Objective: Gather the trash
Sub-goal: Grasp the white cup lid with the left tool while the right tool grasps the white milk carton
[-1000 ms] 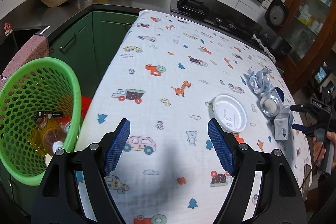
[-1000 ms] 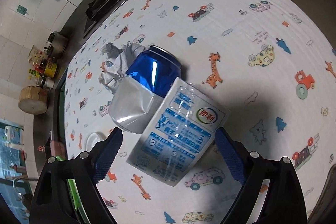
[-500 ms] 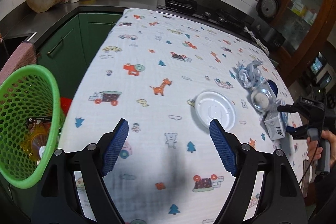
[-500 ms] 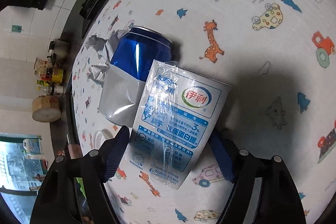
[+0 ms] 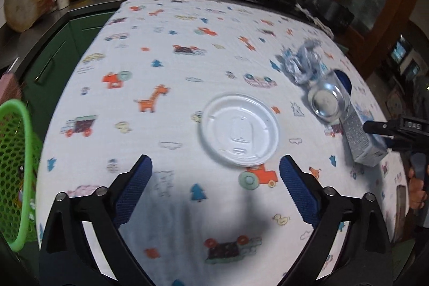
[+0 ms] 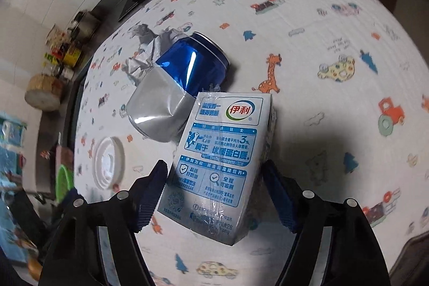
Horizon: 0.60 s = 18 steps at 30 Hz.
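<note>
The left gripper (image 5: 215,170) hangs over the tablecloth (image 5: 166,66), its jaws opening wide with nothing between the blue pads but printed cloth. Just ahead of the pads, and a little toward the right one, a white plastic lid (image 5: 239,130) lies flat on the cloth. Farther ahead and to the right lie a dented can (image 5: 328,102), seen end-on, and behind it a wad of crumpled foil (image 5: 304,63). Off to the left, beside the table's edge, part of a green basket (image 5: 18,165) shows; what is in it is too blurred to name.

The right gripper (image 6: 214,185) has its jaws closing around a carton (image 6: 217,165), white and blue, wrapped in clear film. The carton stands between the pads, its lower half in the gap. The left pad sits right at the carton's edge; the right pad seems just clear of it, though the carton's corner hides that side, so I cannot tell whether they press yet. Just beyond the carton's far end, touching it, lies the can (image 6: 177,90), blue at one end and silver at the other. The foil (image 6: 146,52) lies against the can on its far side. To the left of the jaws is the lid (image 6: 108,162), and past it a sliver of the basket (image 6: 63,181).
</note>
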Motion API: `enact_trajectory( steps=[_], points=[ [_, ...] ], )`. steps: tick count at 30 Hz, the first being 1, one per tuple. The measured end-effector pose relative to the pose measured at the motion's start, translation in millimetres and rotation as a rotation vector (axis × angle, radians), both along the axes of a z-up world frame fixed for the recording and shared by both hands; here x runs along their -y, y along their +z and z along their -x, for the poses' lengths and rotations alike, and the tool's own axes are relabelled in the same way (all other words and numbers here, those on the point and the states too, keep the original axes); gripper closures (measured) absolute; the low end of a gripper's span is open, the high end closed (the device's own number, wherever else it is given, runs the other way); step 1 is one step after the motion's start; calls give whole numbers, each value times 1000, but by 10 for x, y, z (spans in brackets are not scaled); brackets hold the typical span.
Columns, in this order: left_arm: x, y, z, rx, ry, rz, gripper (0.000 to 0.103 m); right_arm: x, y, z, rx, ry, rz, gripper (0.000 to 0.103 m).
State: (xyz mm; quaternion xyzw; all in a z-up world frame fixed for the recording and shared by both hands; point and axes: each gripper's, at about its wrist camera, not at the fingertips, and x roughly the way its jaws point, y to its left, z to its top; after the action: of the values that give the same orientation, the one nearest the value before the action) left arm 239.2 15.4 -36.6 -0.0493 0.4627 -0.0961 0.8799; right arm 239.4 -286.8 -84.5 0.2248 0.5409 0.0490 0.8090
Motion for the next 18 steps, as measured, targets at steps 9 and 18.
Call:
enact_trajectory(
  steps=[9, 18],
  points=[
    [321, -173, -181, -4, -67, -91, 5, -100, -5, 101, 58, 123, 84, 33],
    [445, -276, -312, -22, -98, -112, 5, -170, -24, 139, 80, 184, 84, 33]
  ],
)
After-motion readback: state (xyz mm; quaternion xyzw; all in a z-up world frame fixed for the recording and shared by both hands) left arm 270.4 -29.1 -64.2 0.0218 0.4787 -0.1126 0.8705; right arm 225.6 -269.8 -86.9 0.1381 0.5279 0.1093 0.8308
